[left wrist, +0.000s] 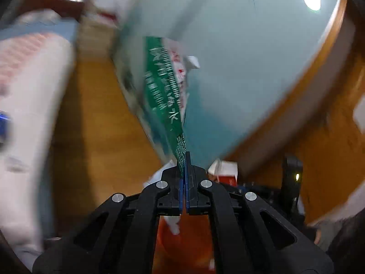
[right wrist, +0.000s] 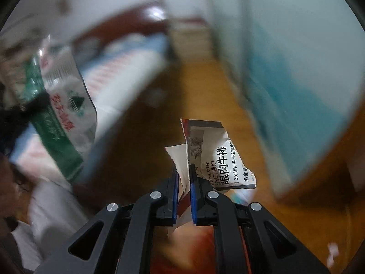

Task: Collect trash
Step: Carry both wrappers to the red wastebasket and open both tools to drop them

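In the left wrist view my left gripper point(left wrist: 184, 159) is shut on the lower edge of a green and white plastic wrapper point(left wrist: 164, 91), which stands up ahead of the fingers. In the right wrist view my right gripper point(right wrist: 183, 171) is shut on a torn white steak package point(right wrist: 214, 157) with black print, held in the air over the wooden floor. The same green and white wrapper point(right wrist: 59, 114) shows blurred at the left of that view, beside part of the left gripper's black body. An orange-red bin point(left wrist: 184, 239) lies blurred beneath the left fingers, with white scraps in it.
A bed point(right wrist: 118, 73) with pink and blue bedding runs along the left. A pale teal cabinet point(left wrist: 239, 57) with a wooden edge stands on the right. Wooden floor point(left wrist: 102, 125) lies between them. A red and white carton point(left wrist: 225, 171) sits just past the left fingers. Both views are motion-blurred.
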Motion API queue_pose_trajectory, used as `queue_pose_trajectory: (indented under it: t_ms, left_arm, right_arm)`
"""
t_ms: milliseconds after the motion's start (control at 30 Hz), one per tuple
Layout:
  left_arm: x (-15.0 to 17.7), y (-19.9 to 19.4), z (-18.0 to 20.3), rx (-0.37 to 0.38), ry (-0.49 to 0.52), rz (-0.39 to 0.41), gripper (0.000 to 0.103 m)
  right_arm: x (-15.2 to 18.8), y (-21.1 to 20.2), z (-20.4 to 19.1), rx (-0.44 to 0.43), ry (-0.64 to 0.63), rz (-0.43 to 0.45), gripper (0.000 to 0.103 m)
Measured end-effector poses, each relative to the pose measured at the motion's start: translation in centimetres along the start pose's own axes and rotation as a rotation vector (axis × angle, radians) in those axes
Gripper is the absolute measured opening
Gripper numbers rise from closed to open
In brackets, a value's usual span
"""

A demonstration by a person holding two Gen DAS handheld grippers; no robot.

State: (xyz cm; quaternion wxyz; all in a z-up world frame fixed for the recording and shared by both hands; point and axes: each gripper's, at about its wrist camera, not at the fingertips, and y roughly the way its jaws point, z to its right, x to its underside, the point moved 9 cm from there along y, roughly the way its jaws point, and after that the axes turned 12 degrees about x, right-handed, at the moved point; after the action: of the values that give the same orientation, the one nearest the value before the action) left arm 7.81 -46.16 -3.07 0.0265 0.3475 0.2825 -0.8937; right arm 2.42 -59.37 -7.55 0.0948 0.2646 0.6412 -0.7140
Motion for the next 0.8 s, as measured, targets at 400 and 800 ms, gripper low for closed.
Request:
queue_pose_trajectory:
  t_ms: [400,800]
  left_arm:
    - [18.2,21.3,0.6,0.014,-0.077,-0.721,0.001]
    - [21.1,22.9,-3.2,-0.054,-0.227,-0.833,0.067]
  right_arm:
    - [13.1,10.3,11.6,0.024,0.337,-0.391,0.013]
    - [16.5,12.8,9.6,0.02,0.388,-0.451,0.054]
